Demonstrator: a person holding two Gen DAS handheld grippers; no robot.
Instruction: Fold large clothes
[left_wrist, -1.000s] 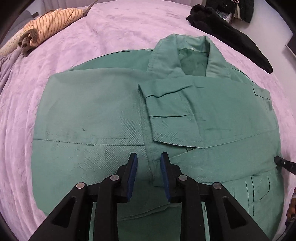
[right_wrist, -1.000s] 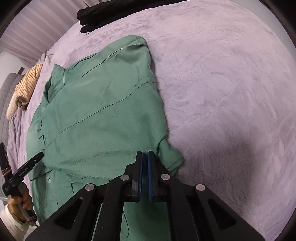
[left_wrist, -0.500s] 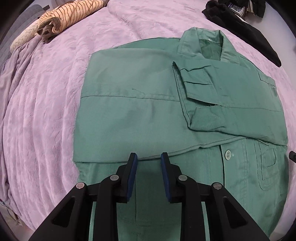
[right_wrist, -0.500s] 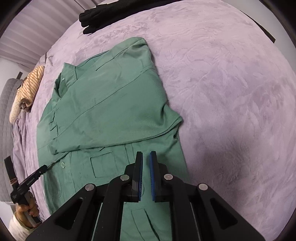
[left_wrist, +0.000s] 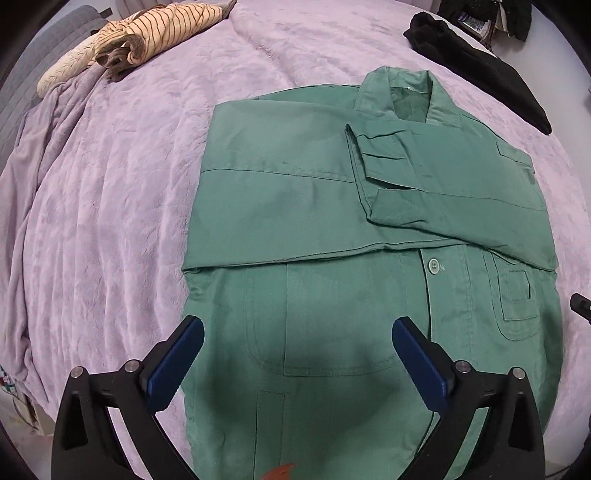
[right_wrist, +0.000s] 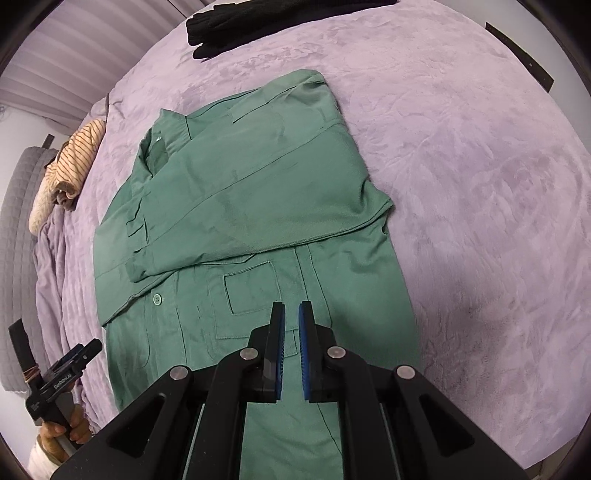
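A green jacket (left_wrist: 295, 206) lies face up on the purple bed cover (left_wrist: 110, 221), collar at the far end, with both sleeves folded across the chest. My left gripper (left_wrist: 298, 325) hovers above the lower front near a pocket. Its jaws are opening wide and nothing is between them. In the right wrist view the jacket (right_wrist: 258, 192) fills the middle. My right gripper (right_wrist: 291, 310) hangs above the jacket's lower right part, shut to a narrow slit and holding nothing. The left gripper (right_wrist: 70, 365) also shows there, held in a hand (right_wrist: 62, 432) at the lower left.
A striped beige garment (left_wrist: 147, 40) lies bunched at the far left of the bed. A black garment (left_wrist: 476, 62) lies at the far right. A grey padded headboard (right_wrist: 18, 221) runs along the left. Bare purple cover (right_wrist: 480, 184) stretches right of the jacket.
Both grippers rose and drew back toward the jacket's hem, so more of its lower front shows. The left jaws went from a narrow gap to wide open.
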